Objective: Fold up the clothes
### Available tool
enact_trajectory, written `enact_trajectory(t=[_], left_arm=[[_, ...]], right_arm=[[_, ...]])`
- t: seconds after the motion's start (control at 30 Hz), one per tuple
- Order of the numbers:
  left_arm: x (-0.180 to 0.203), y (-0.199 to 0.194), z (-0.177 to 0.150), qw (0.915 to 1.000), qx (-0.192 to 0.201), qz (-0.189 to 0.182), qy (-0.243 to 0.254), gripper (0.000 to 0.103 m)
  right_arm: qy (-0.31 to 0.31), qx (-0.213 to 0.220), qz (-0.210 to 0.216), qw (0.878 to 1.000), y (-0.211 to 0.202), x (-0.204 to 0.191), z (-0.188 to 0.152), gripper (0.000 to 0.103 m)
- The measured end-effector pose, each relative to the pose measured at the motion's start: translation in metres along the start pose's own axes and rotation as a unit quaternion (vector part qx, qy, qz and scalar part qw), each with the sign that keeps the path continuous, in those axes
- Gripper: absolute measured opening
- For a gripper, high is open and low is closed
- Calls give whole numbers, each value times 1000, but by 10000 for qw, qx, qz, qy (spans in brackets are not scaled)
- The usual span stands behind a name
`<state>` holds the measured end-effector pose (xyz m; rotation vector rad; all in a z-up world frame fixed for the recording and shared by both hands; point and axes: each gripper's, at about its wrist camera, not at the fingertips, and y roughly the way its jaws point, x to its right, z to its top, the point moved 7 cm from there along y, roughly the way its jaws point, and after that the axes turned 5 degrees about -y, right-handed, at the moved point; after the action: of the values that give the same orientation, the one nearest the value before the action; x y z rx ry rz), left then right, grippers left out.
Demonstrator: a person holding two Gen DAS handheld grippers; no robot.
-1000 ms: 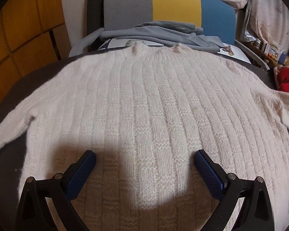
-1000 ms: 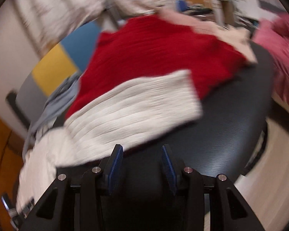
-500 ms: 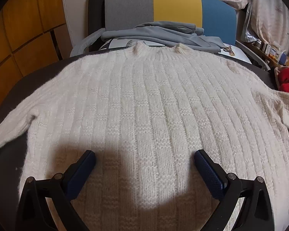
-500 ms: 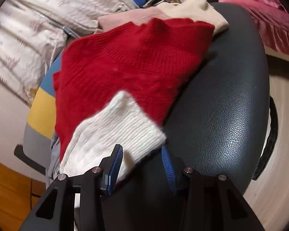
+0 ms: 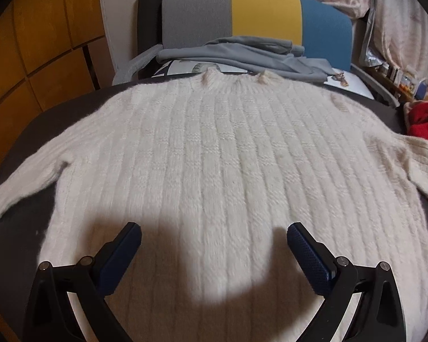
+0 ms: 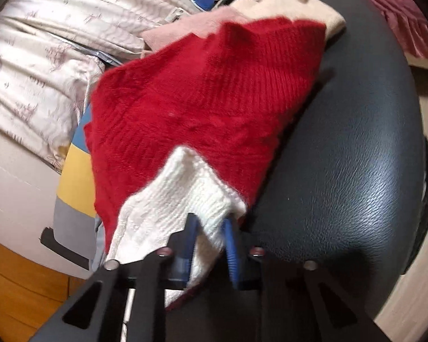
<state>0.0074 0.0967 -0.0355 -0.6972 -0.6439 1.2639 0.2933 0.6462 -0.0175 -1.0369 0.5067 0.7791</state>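
Black and a bit shiny, the round table (image 6: 356, 148) fills the right side of the right wrist view, and clothes lie on it. At the bottom middle of that view the right gripper (image 6: 211, 228) has just been closing, and now it pinches the cuff of the white sleeve (image 6: 179, 199) between its blue pads, most likely so the sleeve can be pulled over the body of the sweater for a fold. Behind the cuff, in the middle of the frame, lies a red sweater (image 6: 208, 91), and the sleeve rests on top of it. Farther up, near the top, peek a pink cloth (image 6: 185, 25) and a cream cloth (image 6: 294, 2), likely waiting for their turn. In the left wrist view the left gripper (image 5: 214, 236) sits at the bottom with its jaws spread wide and nothing in them, hanging just over the lower part of the white sweater (image 5: 214, 148). That sweater lies flat and spread out across the middle of the frame, neck at the far side, ready to be folded. Past it, at the top, stands a chair (image 5: 259, 14) in gray, yellow and blue, with a gray garment (image 5: 242, 51) on its seat.
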Motion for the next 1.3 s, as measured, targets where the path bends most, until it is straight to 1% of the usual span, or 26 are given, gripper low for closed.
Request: enact_trajectory(t=[0.07, 0.23, 0.33, 0.43, 0.47, 0.53, 0.6, 0.7, 0.8, 0.83, 0.9, 0.93, 0.97, 1.0, 1.07, 1.1, 1.2, 1.27, 1.3], left_arm=[[4, -5, -5, 9999, 27, -94, 93, 103], [12, -4, -17, 9992, -37, -159, 373, 103], [12, -3, -17, 9995, -110, -220, 219, 103], [13, -3, -16, 9994, -169, -282, 133, 103], [16, -5, -14, 9991, -155, -392, 101, 103], [22, -11, -12, 9980, -127, -615, 36, 103], [38, -20, -6, 9947, -98, -1025, -13, 103], [70, -34, 5, 9870, -110, -1605, 61, 103], [106, -41, 14, 9781, -191, -2063, 212, 103], [116, -42, 16, 9770, -203, -2101, 318, 103], [138, -43, 21, 9743, -227, -2176, 529, 103], [147, -43, 22, 9728, -258, -2222, 592, 103], [156, -42, 23, 9713, -290, -2269, 655, 103], [166, -42, 24, 9696, -321, -2315, 719, 103], [186, -42, 26, 9661, -363, -2416, 831, 103], [200, -42, 26, 9629, -406, -2506, 915, 103], [246, -39, 22, 9522, -562, -2728, 1257, 103], [280, -33, 17, 9468, -661, -2728, 1575, 103], [294, -31, 16, 9453, -627, -2708, 1709, 103]], right_arm=[[-45, 73, 36, 10000, -8, -6, 4, 8], [-460, 230, 468, 9976, -32, -43, 6, 7], [-534, 176, 818, 9951, -38, -70, -4, 7], [-771, -147, 1149, 9903, -34, -105, -32, 7], [-872, -277, 1247, 9880, -31, -116, -43, 7], [-1090, -625, 1519, 9804, -19, -144, -76, 7], [-1337, -988, 1742, 9706, -10, -167, -112, 7], [-1815, -1603, 1944, 9506, 5, -187, -178, 4], [-2199, -2060, 1839, 9356, 29, -196, -228, 4], [-2319, -2202, 1795, 9303, 36, -198, -243, 4], [-2449, -2399, 1680, 9243, 40, -188, -260, 8], [-2475, -2437, 1634, 9234, 40, -184, -259, 8], [-2510, -2448, 1579, 9231, 39, -180, -257, 16], [-2592, -2313, 1483, 9259, 34, -175, -251, 25], [-2751, -2041, 1273, 9308, 23, -166, -239, 25], [-2803, -1915, 1102, 9342, 17, -156, -231, 25], [-2681, -1827, 843, 9421, 8, -130, -212, 26], [-2555, -1811, 723, 9469, 7, -114, -202, 26], [-2510, -1818, 700, 9482, 10, -111, -196, 26]])
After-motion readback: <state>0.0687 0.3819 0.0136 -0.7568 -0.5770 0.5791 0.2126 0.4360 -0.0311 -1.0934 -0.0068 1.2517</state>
